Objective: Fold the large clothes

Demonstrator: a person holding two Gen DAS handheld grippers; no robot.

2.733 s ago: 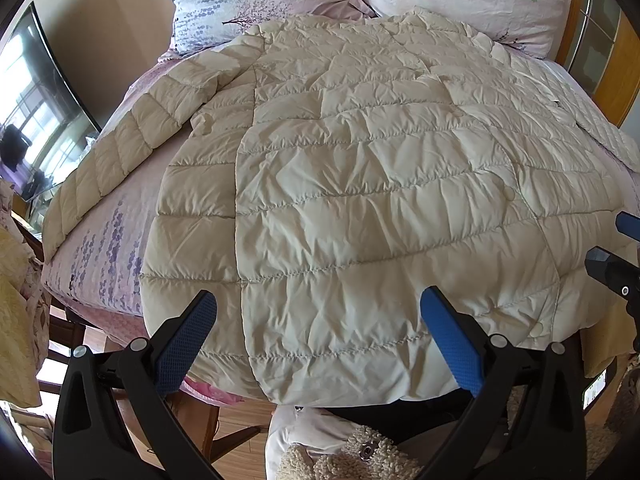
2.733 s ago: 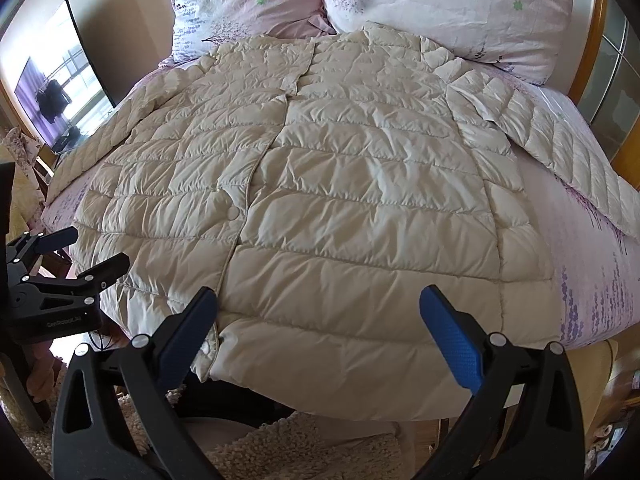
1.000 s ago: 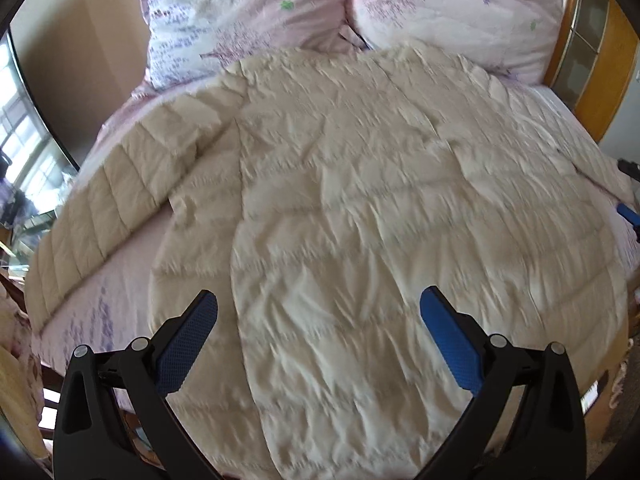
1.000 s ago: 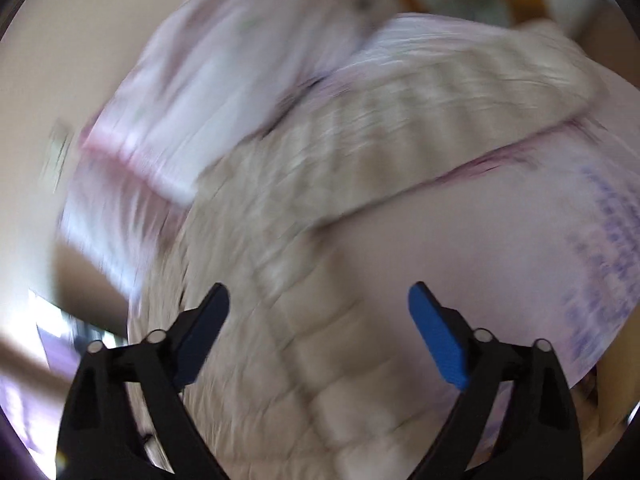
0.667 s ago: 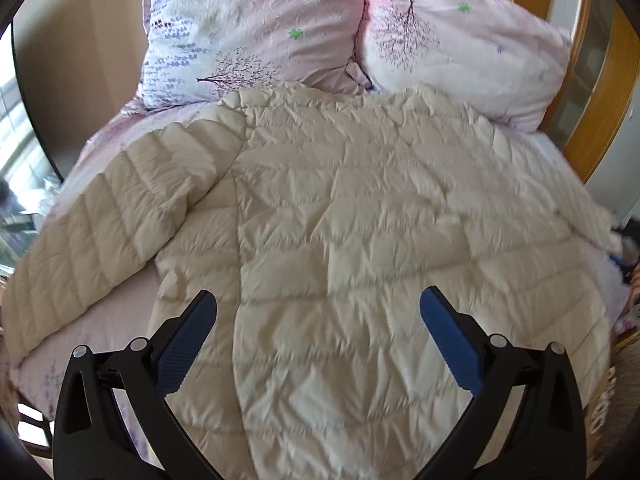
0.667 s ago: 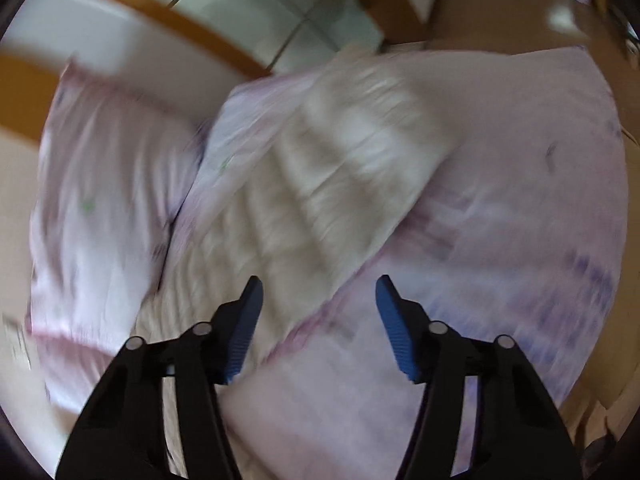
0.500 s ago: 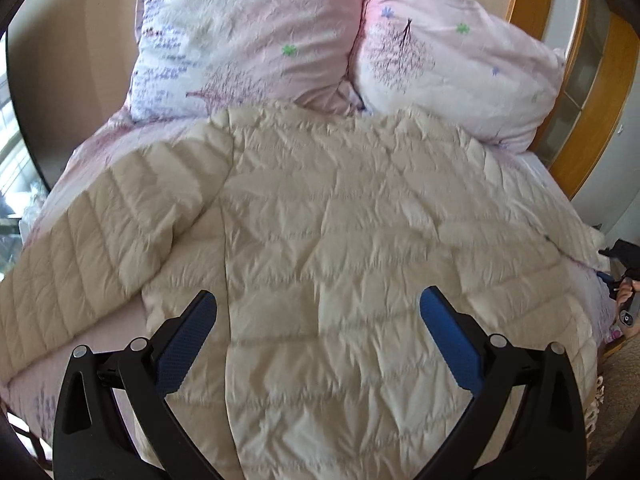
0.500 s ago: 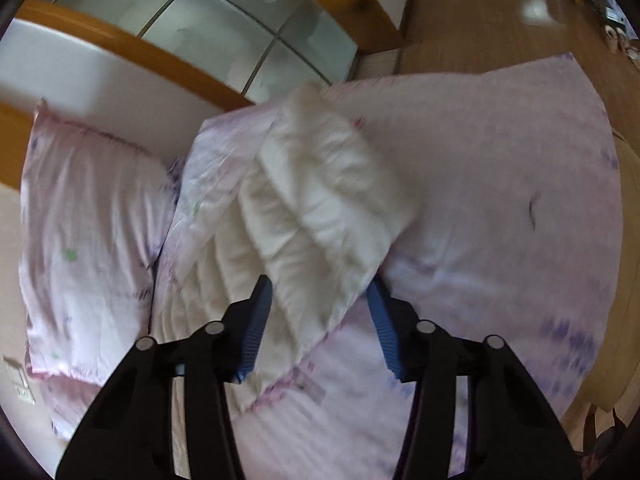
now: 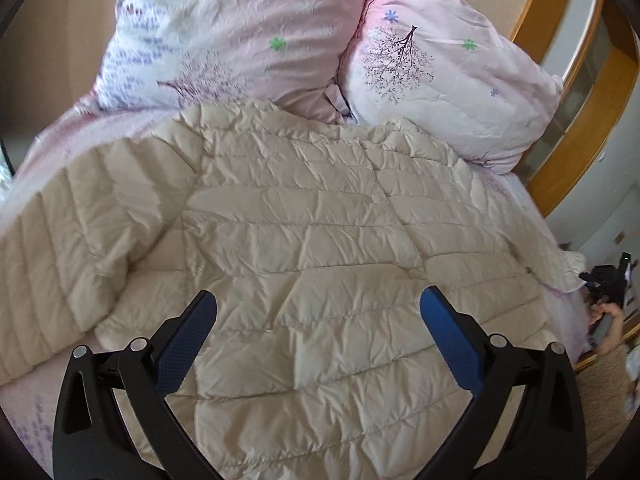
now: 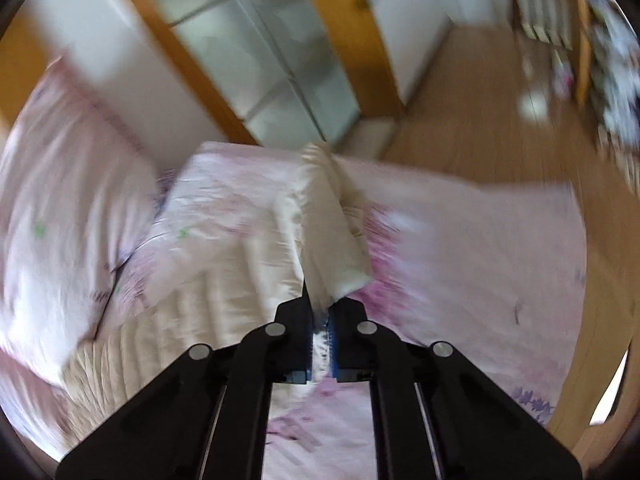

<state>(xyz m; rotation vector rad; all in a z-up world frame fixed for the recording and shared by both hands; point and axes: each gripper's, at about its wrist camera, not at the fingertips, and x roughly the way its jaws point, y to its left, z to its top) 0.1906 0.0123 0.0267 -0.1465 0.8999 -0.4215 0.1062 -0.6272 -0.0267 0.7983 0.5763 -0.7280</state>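
A cream quilted down jacket [image 9: 312, 240] lies spread flat on the pink bed, collar toward the pillows, its left sleeve [image 9: 60, 240] stretched out to the left. My left gripper [image 9: 318, 320] is open and empty, hovering over the jacket's lower body. My right gripper [image 10: 320, 312] is shut on the cuff end of the jacket's right sleeve [image 10: 332, 232] and holds it a little above the sheet. In the left wrist view the right gripper [image 9: 604, 280] shows small at the far right, at the sleeve's end.
Two pink flowered pillows [image 9: 248, 32] [image 9: 444, 80] lean at the bed's head. A wooden-framed glass cabinet [image 10: 260, 56] and wood floor [image 10: 480, 128] lie beyond the bed's right side. The pink sheet [image 10: 480, 260] shows beside the sleeve.
My right gripper swung to the jacket's right sleeve, closed on its cuff and lifted it. My left gripper moved forward over the jacket toward the pillows and stayed open.
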